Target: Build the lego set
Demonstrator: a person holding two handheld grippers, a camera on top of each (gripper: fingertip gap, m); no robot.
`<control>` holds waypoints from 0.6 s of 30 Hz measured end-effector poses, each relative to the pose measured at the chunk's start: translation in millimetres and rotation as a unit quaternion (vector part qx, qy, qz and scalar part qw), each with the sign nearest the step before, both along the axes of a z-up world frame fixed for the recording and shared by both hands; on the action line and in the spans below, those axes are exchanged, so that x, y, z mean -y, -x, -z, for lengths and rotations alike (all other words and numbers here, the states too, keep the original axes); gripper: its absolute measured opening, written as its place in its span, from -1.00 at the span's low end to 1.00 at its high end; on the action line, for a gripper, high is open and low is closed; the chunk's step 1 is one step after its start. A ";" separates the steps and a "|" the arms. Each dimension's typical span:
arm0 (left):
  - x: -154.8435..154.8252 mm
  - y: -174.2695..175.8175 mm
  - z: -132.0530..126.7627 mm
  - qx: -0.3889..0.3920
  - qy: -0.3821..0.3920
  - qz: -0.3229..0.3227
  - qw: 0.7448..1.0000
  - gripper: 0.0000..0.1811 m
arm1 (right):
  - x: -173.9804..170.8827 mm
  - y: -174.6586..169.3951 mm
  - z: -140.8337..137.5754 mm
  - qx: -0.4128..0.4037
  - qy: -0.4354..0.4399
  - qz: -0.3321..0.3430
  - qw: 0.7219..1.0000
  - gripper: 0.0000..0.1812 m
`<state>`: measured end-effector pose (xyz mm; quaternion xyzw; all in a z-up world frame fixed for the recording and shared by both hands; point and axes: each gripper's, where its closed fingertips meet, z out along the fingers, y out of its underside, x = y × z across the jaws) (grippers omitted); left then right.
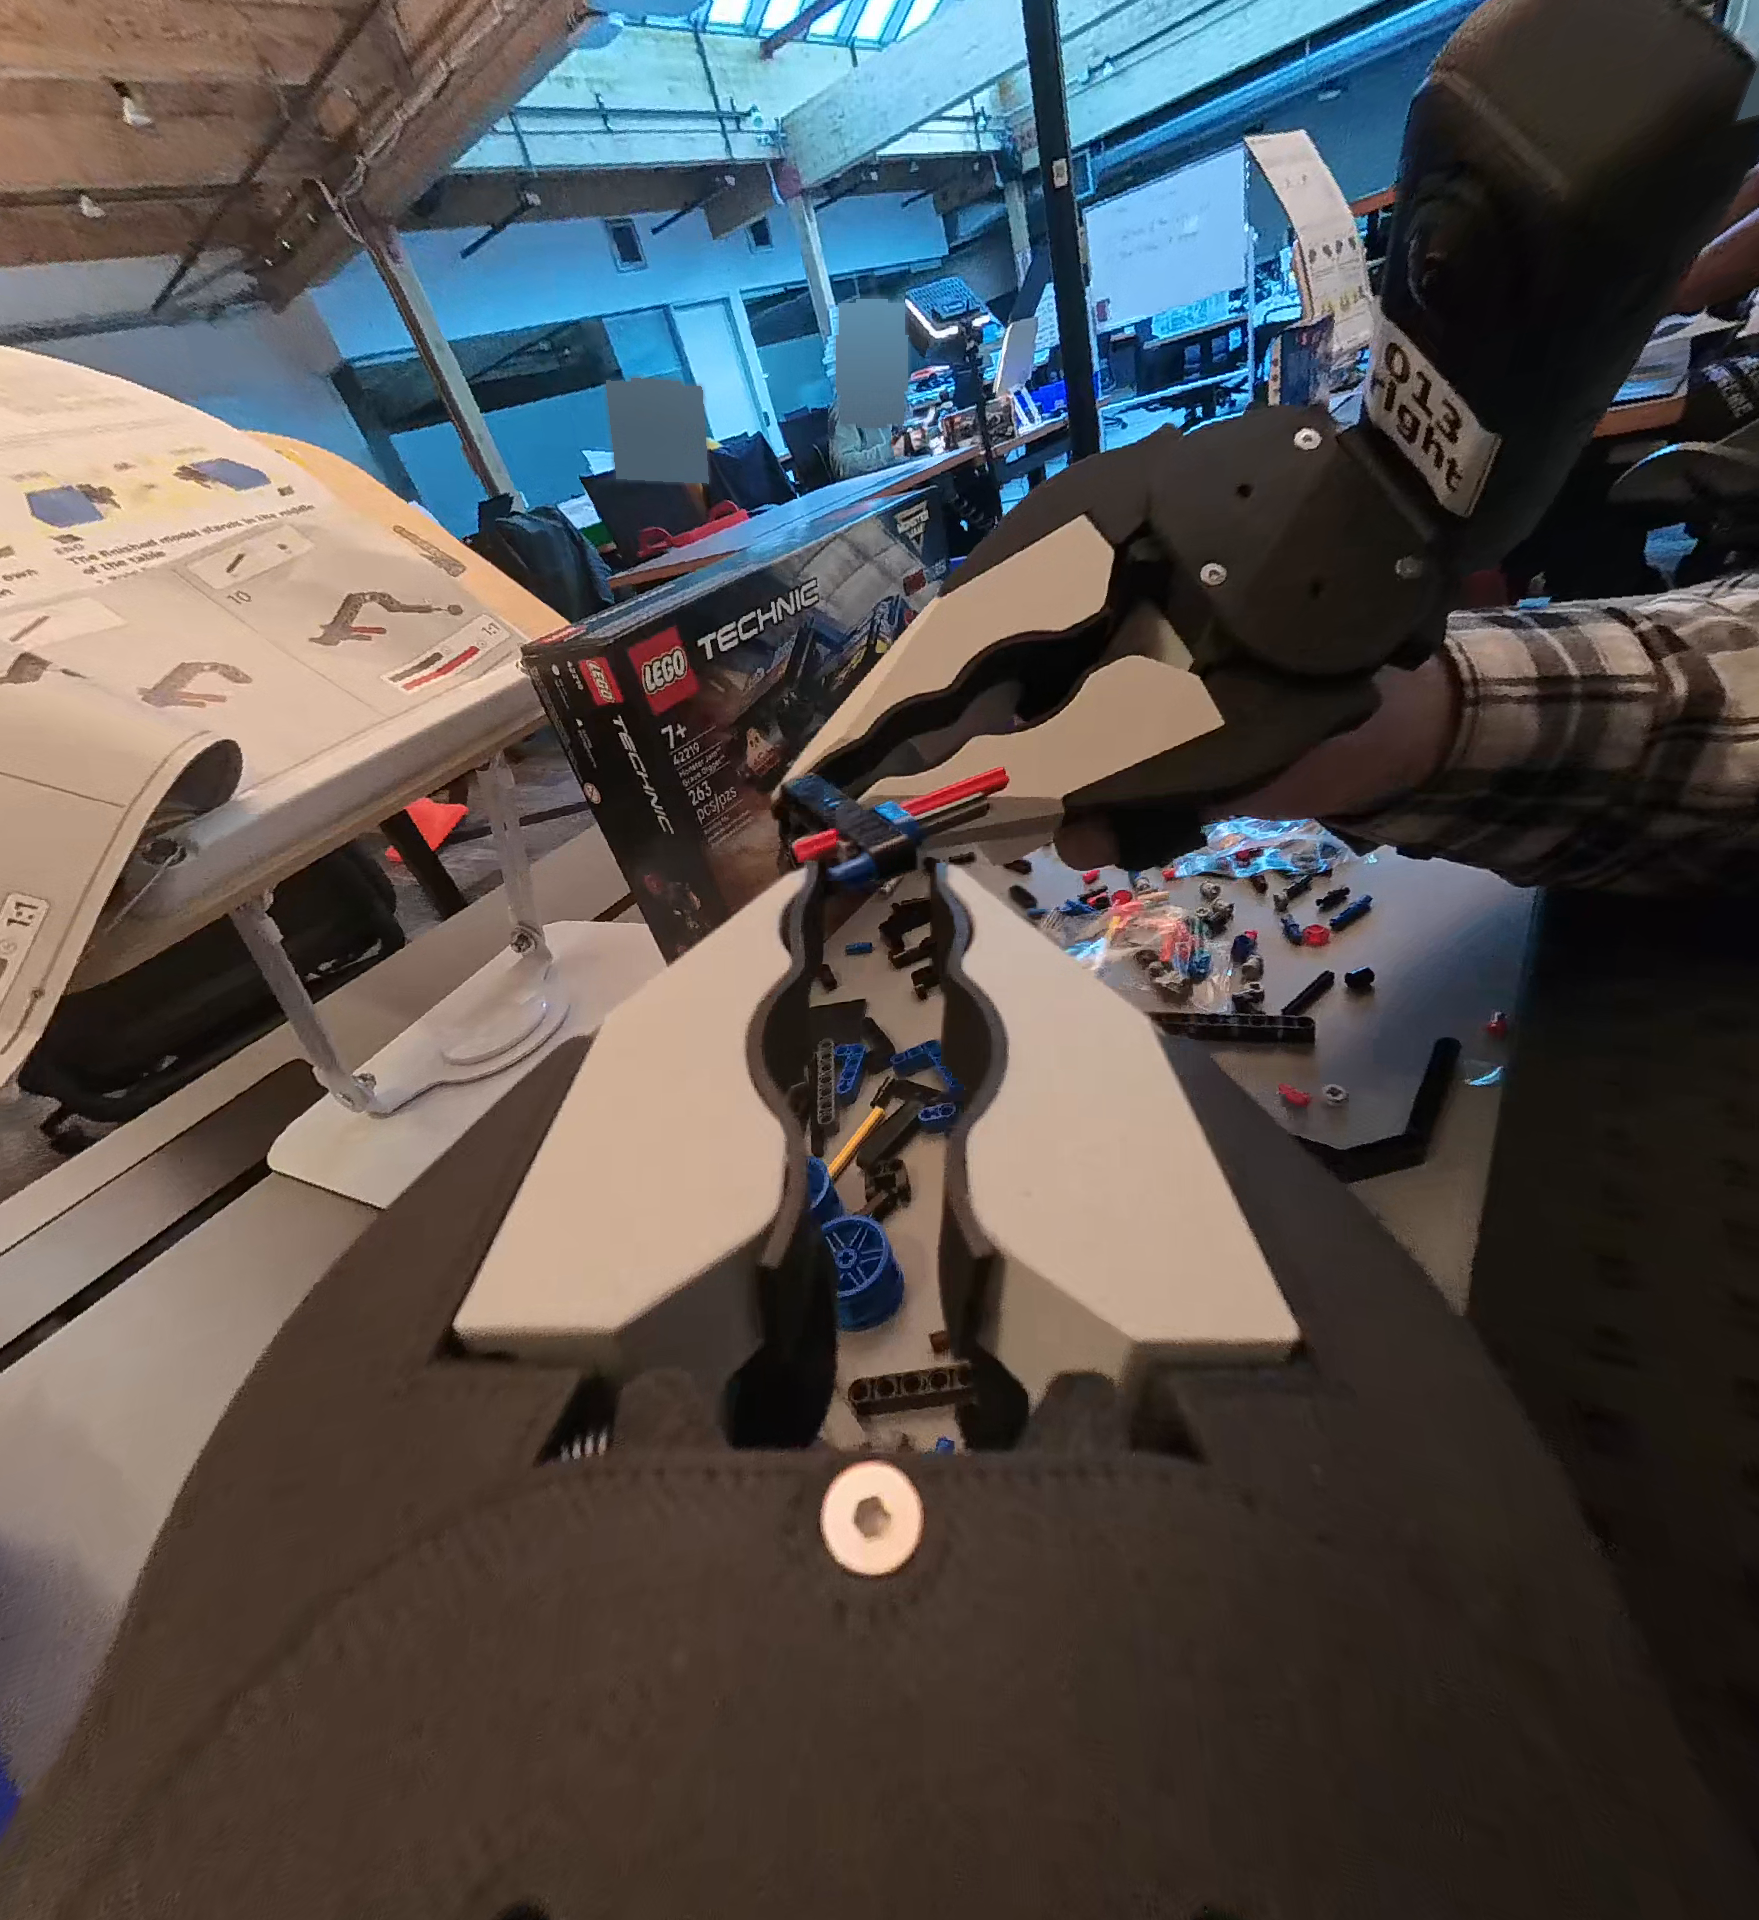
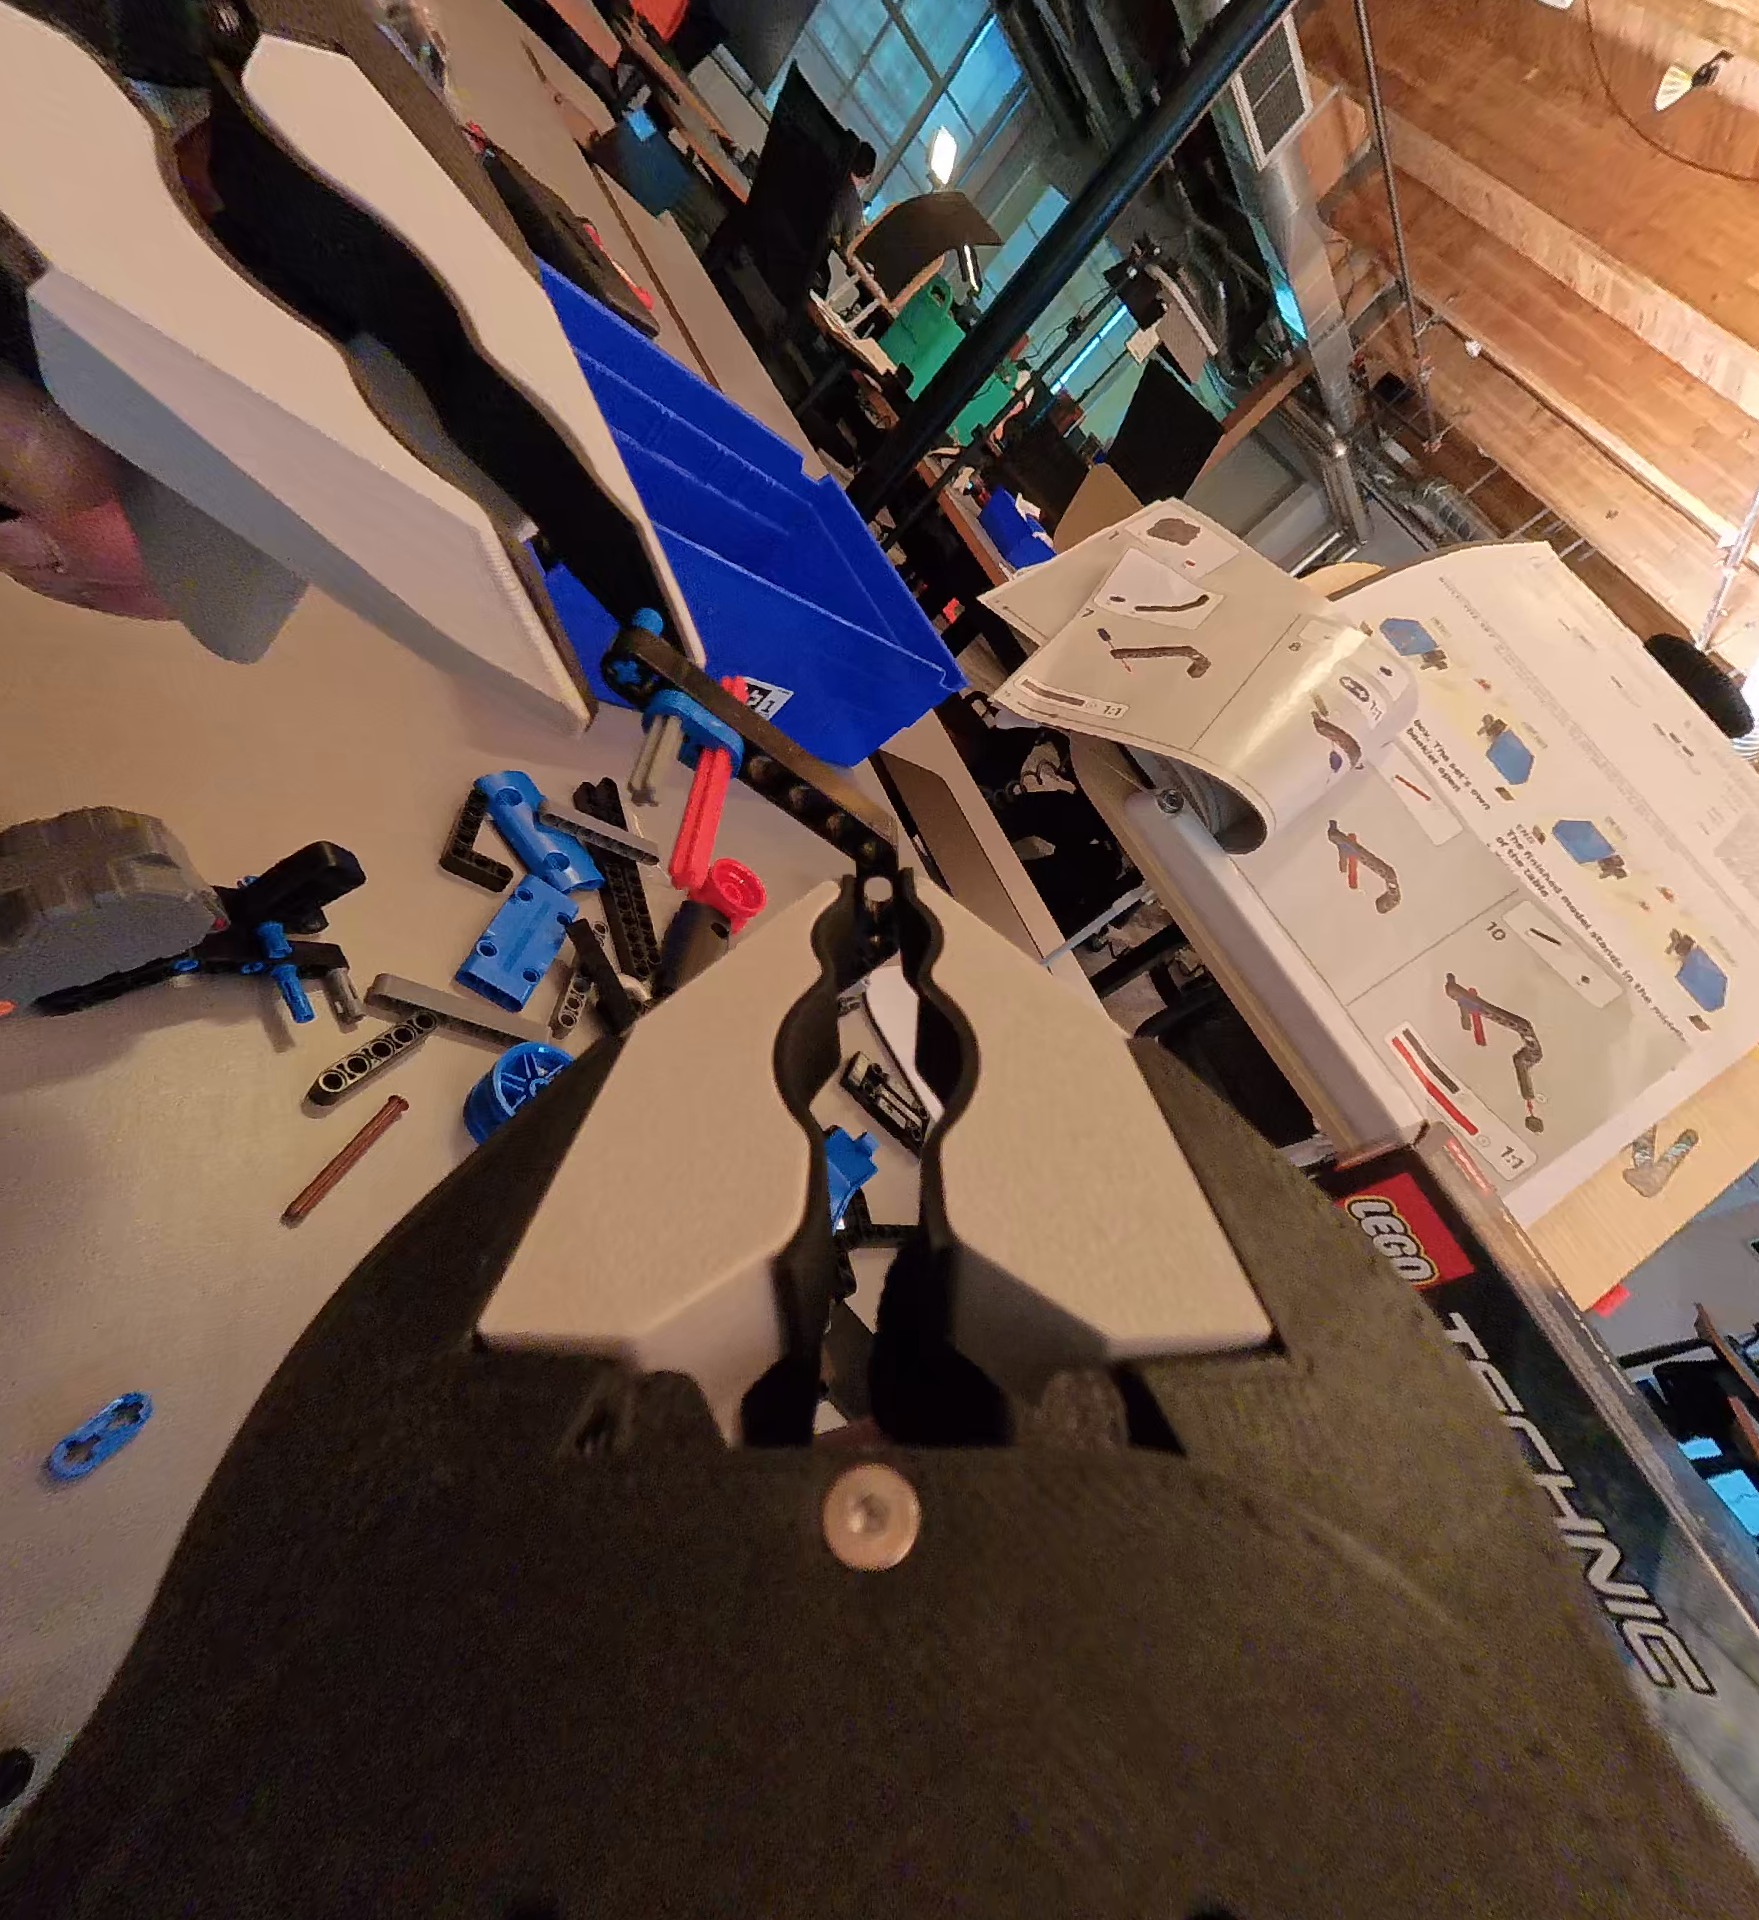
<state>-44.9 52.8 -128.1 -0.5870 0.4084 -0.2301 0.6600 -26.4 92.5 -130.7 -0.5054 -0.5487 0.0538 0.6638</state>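
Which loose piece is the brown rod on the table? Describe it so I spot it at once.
In the right wrist view, start at the grey motor block on the table. Nearer the camera, beside the blue wheel, lies the brown rod: thin, alone, the only brown piece.

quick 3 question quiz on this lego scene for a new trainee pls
1. True or false: the beam assembly lies loose on the table.
2. The long axle on the assembly is: A red, B yellow, C green.
3. Fill in: the bin beyond the left gripper in the right wrist view is ___.

Key: 1 false: the left gripper and the right gripper each grip one end of it above the table. 2 A. 3 blue.
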 end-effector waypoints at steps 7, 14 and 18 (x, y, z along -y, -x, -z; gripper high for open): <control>0.3 -2.3 -3.1 0.003 -0.012 0.000 1.000 -0.86 | 1.8 0.0 -1.3 -0.007 -0.003 -0.005 1.000 -0.95; 4.1 -4.6 -5.0 -0.008 -0.033 0.008 0.999 -0.87 | 4.8 1.6 -0.8 -0.013 0.005 -0.018 1.000 -0.95; 4.4 -3.4 -6.3 -0.009 -0.038 0.006 0.999 -0.86 | 6.0 2.1 0.0 -0.017 0.014 -0.026 0.999 -0.95</control>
